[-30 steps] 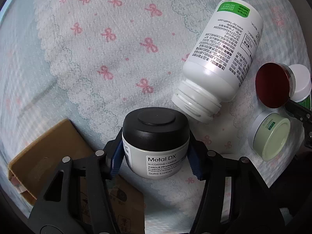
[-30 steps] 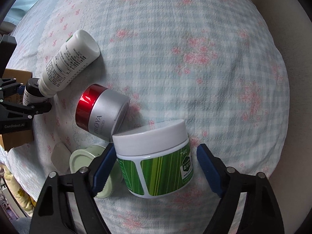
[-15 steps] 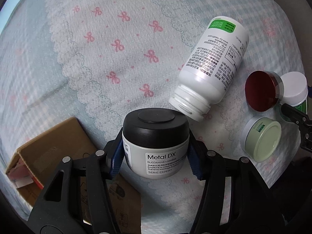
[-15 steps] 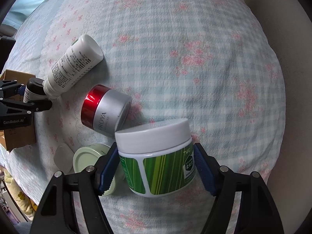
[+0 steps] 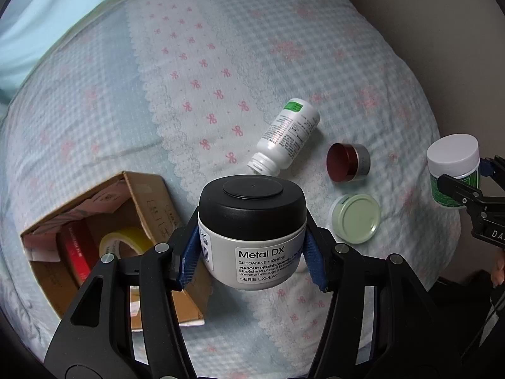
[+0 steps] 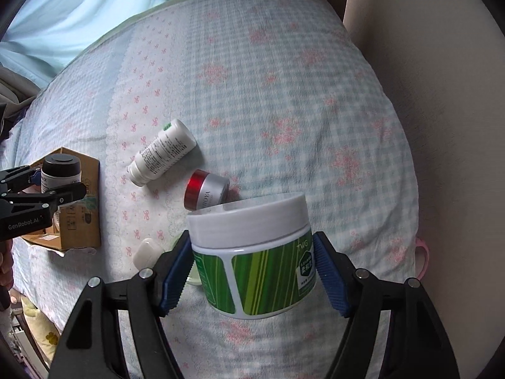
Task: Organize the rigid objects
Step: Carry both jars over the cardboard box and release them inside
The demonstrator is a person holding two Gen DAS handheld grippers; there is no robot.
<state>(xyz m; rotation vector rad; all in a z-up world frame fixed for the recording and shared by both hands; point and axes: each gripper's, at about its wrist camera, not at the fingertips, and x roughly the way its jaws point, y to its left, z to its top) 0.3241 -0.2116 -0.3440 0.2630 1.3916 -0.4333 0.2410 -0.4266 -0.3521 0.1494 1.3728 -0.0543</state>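
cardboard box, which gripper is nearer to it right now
Left. The left gripper, shut on the black-lidded jar, hangs at the cardboard box, over its near edge. The right gripper, holding the green-striped jar, is across the bedspread, past the loose containers.

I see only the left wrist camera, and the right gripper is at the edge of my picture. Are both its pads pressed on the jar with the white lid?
Observer: Yes. The right gripper has a blue pad against each side of the green striped jar.
Operator: Is something hidden behind the black jar that I hold?
Observer: Yes, a small white case lies on the bedcover, close to the pale green jar.
Operator: What is written on the silver jar?
Observer: On its side the letters ROYA show; it lies tipped over, red lid toward the white bottle.
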